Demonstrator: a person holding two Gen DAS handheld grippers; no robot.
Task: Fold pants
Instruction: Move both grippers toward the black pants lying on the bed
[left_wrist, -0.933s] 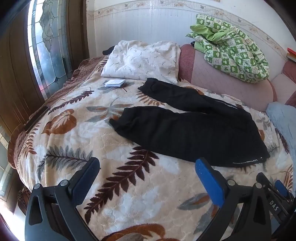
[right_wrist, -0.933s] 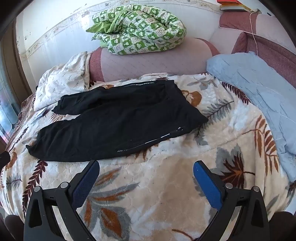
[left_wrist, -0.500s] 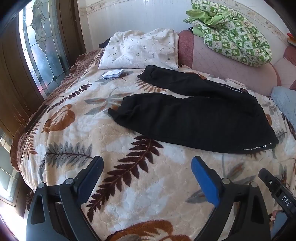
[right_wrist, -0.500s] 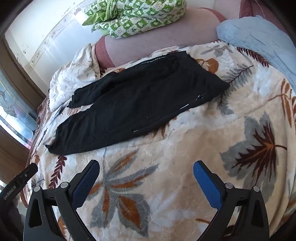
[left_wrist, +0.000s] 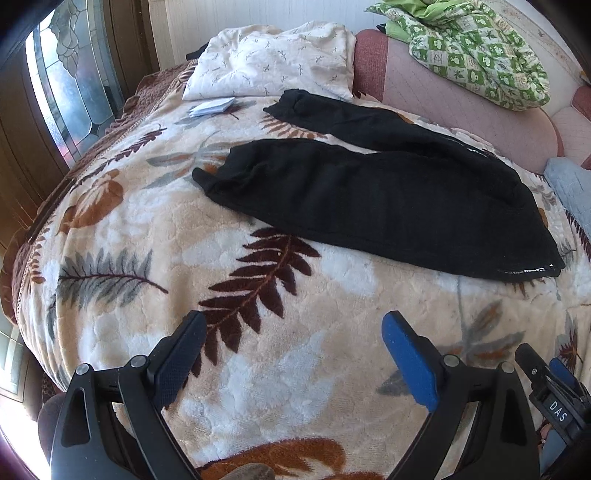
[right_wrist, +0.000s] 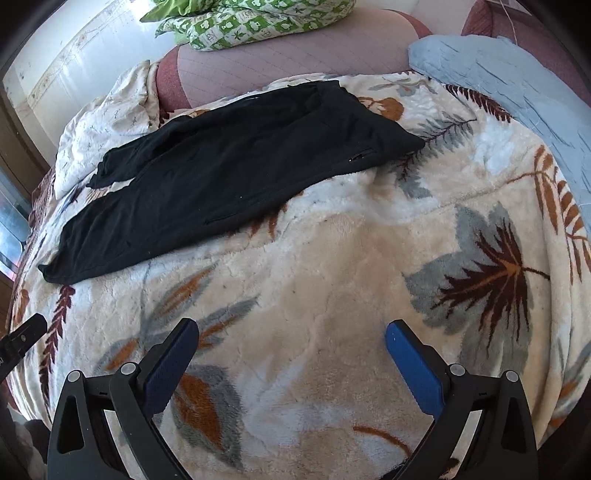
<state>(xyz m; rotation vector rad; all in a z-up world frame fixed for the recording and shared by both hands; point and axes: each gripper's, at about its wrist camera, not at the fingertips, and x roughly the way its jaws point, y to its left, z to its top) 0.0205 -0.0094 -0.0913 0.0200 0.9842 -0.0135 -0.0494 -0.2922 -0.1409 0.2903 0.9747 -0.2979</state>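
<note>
The black pants (left_wrist: 373, 192) lie spread flat on the leaf-patterned blanket (left_wrist: 266, 373), legs splayed toward ten o'clock in the left wrist view, near a white pillow (left_wrist: 273, 62) at twelve. The left gripper (left_wrist: 291, 325) hovers over bare blanket at six o'clock, jaws wide and empty. The right gripper (right_wrist: 290, 334) likewise gapes empty, pants (right_wrist: 229, 166) at eleven o'clock.

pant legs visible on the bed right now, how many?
2. The near leg lies across the leaf-print blanket, its cuff toward the window side. The far leg angles away, its cuff by the white pillow. Neither is folded over.
</note>
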